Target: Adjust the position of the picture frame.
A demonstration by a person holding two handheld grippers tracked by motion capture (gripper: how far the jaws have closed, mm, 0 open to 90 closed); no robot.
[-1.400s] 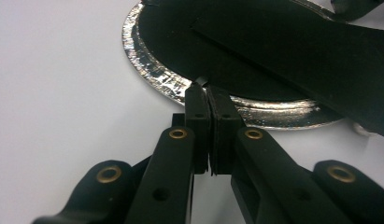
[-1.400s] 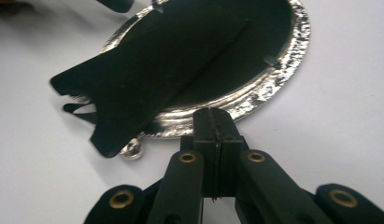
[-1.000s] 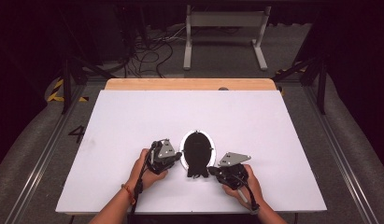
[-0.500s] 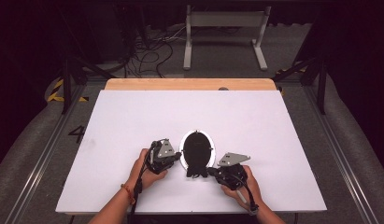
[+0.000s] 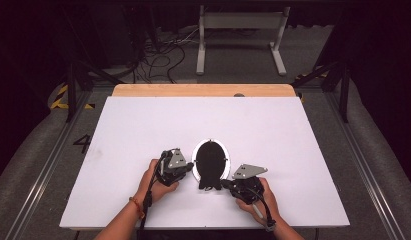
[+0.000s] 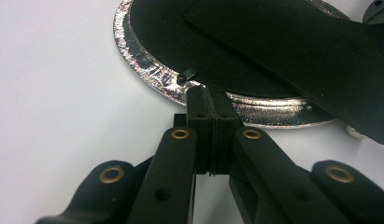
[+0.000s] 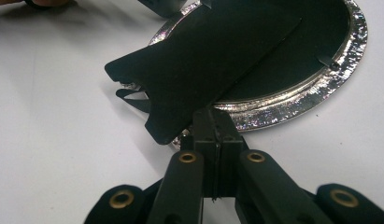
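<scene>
The oval frame (image 5: 211, 159) lies face-down, long axis running away from the person, between the closed left gripper (image 5: 189, 165) and closed right gripper (image 5: 224, 184).

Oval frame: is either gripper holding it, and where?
Nothing is clearly held. Both the left gripper and right gripper are shut, tips at the silver rim of the frame.

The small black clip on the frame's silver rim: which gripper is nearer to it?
Left. The left gripper almost touches the clip; the right gripper is at the frame's stand end.

A dark digit "4" (image 5: 83, 143) stands on the floor left of the table (image 5: 143, 125).
</scene>
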